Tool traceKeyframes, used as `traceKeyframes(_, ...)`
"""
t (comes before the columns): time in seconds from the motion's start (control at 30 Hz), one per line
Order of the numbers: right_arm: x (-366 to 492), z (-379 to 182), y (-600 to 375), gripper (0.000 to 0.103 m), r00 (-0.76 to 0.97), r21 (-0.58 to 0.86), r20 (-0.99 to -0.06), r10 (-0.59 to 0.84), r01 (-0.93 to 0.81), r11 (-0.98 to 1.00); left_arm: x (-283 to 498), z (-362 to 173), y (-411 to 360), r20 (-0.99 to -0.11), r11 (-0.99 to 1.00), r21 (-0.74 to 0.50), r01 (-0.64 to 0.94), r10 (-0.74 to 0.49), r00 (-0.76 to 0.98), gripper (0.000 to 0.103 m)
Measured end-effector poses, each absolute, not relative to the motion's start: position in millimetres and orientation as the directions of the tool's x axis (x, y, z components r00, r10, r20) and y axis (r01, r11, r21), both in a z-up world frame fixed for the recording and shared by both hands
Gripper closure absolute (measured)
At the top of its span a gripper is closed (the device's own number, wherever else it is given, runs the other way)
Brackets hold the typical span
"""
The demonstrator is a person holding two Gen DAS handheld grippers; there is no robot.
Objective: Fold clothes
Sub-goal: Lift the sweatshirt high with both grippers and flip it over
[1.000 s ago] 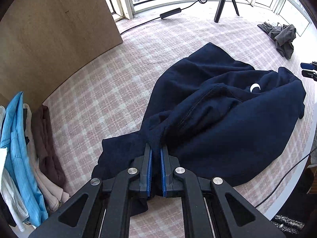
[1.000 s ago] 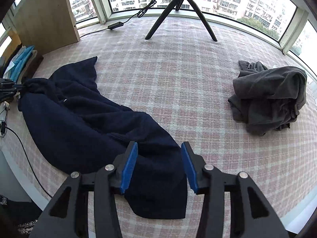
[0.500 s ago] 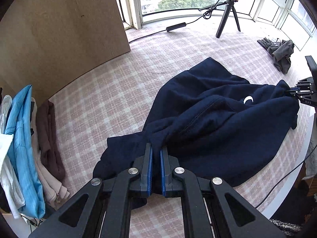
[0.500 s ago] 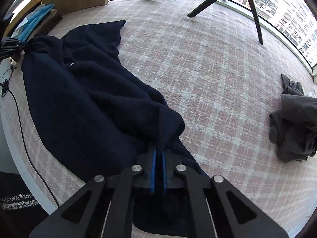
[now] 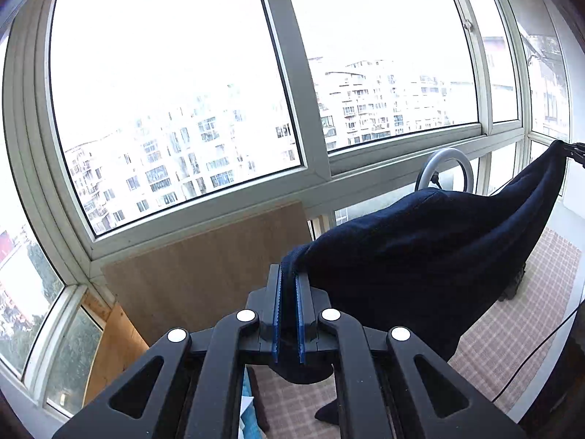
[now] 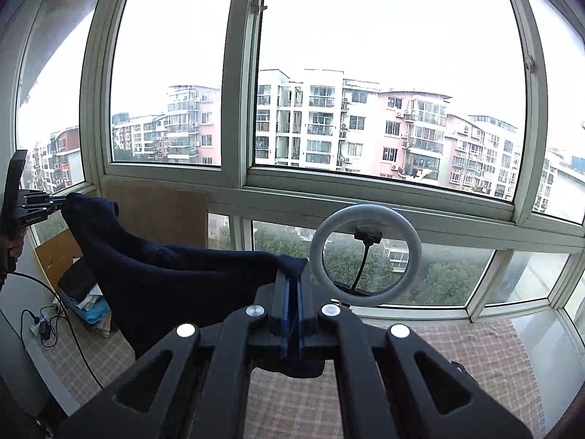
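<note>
A navy blue garment hangs in the air, stretched between my two grippers. My left gripper is shut on one edge of it; the cloth runs right and up to my right gripper at the far right edge. In the right wrist view my right gripper is shut on the other edge of the navy garment, which sags leftward to my left gripper. The lower part of the garment hangs down toward the pink plaid surface.
A ring light on a stand is just beyond the garment, before large windows. A brown board leans at the left. Folded clothes and cables lie at the left edge. The plaid surface spreads below.
Both grippers have lifted the navy garment off the plaid surface into the air and tilted up toward the windows. The right gripper, open a second ago, has been shut on the garment since half a second ago.
</note>
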State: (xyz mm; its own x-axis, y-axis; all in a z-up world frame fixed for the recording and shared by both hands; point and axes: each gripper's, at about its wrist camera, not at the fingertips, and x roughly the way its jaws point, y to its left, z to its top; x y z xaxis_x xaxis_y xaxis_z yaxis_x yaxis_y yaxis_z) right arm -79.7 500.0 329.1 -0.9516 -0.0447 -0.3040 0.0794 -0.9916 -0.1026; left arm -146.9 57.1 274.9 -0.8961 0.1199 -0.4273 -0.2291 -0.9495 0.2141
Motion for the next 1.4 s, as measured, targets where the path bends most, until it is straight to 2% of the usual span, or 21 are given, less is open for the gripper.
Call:
traceKeyframes(0.1, -45.4, 386.2, 475.7, 0.100, -0.980, -0.159, -0.199, -0.029, 0.061, -0.985, -116.9, 342.4, 43.2, -0.314, -0.956, 0.234, -0.175, 0.096, -0.945, 0.097)
traceKeyframes(0.27, -0.4, 447.3, 447.7, 0.100, -0.997, -0.200, -0.073, -0.032, 0.046, -0.979, -66.2, 409.3, 28.4, -0.182, -0.960, 0.266, -0.087, 0.039, -0.983, 0.097)
traceKeyframes(0.37, 13.0, 466.3, 438.9, 0.100, -0.999, -0.214, -0.033, -0.042, 0.048, -0.976, -48.4, 430.8, 25.0, -0.121, -0.960, 0.276, -0.045, 0.011, -0.993, 0.097)
traceKeyframes(0.53, 6.0, 469.9, 434.2, 0.100, -0.999, -0.216, -0.029, -0.024, 0.029, -0.976, -46.8, 438.4, 27.0, -0.098, -0.955, 0.294, -0.043, 0.014, -0.995, 0.097)
traceKeyframes(0.67, -26.0, 449.8, 435.7, 0.100, -0.996, -0.204, -0.091, -0.012, 0.030, -0.979, -79.3, 420.0, 31.5, -0.158, -0.947, 0.315, -0.057, 0.007, -0.987, 0.097)
traceKeyframes(0.83, -123.8, 381.4, 449.9, 0.100, -0.966, -0.173, -0.258, 0.014, 0.032, -0.984, -149.7, 367.2, 38.5, -0.293, -0.943, 0.319, -0.095, -0.003, -0.956, 0.097)
traceKeyframes(0.97, -214.1, 298.4, 456.2, 0.100, -0.921, -0.168, -0.387, 0.054, 0.013, -0.986, -227.6, 286.6, 39.6, -0.437, -0.943, 0.303, -0.137, -0.010, -0.899, 0.097)
traceKeyframes(1.17, -326.4, 167.1, 457.0, 0.100, -0.818, -0.201, -0.563, 0.117, -0.002, -0.980, -340.1, 138.6, 47.7, -0.650, -0.945, 0.267, -0.189, -0.032, -0.759, 0.097)
traceKeyframes(1.27, -369.7, 97.8, 445.2, 0.099, -0.727, -0.269, -0.668, 0.159, 0.037, -0.962, -389.5, 55.4, 60.4, -0.788, -0.943, 0.240, -0.232, -0.049, -0.614, 0.091)
traceKeyframes(1.33, -365.4, 53.3, 446.1, 0.077, -0.644, -0.317, -0.740, 0.192, 0.082, -0.945, -401.3, 6.2, 70.1, -0.831, -0.920, 0.300, -0.254, -0.121, -0.542, 0.090)
traceKeyframes(1.4, -345.6, 31.8, 439.5, 0.069, -0.626, -0.367, -0.748, 0.220, 0.114, -0.923, -404.5, -29.0, 74.9, -0.858, -0.903, 0.325, -0.280, -0.157, -0.488, 0.090)
